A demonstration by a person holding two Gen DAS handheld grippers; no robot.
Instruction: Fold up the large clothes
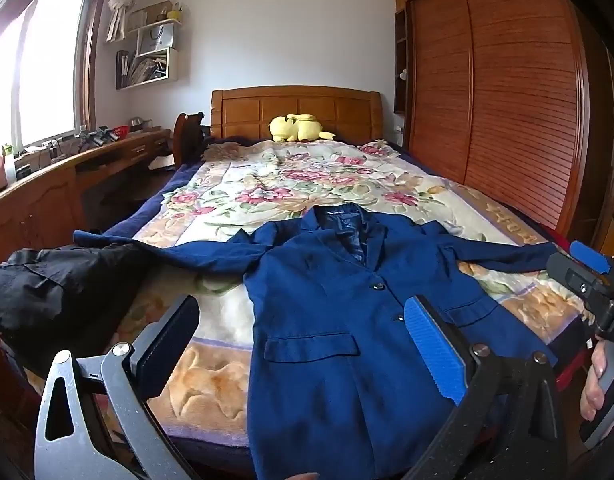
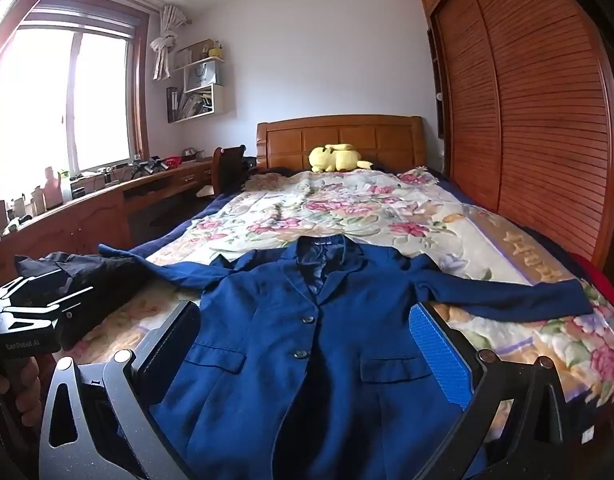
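The blue blazer (image 2: 307,344) lies face up and buttoned on the bed (image 2: 487,216), collar toward the headboard (image 2: 339,136), both sleeves spread sideways, hem at the near edge of the mattress. The left tool (image 1: 303,344) and the right tool (image 2: 307,344) both hover above the lower front of the garment, fingers spread wide, nothing between them. No fold appears to be made yet.

Risks, as judged from this position:
- The left sleeve (image 2: 155,268) lies against a heap of black clothing (image 2: 87,276). A pinch taken there could catch both fabrics and drag the heap into the fold.
- The hem hangs at the mattress edge. A pull toward the person could slide the whole blazer off the bed.
- The blanket (image 2: 347,208) under it is plush and loose. A deep pinch could gather blanket with the cloth and wrinkle the fold line.
- The lapels and pocket flaps (image 2: 215,358) are stiff layers; an uneven lift by the two tools could skew the front.

Surface and room: floral blanket with a dark blue border covers the bed. A yellow plush toy (image 2: 335,158) sits by the headboard, well apart from the blazer. A slatted wooden wardrobe (image 2: 547,120) runs along the right side. A cluttered wooden desk (image 2: 107,200) stands under the bright window (image 2: 59,100); wall shelves (image 2: 199,92) hang beyond it.
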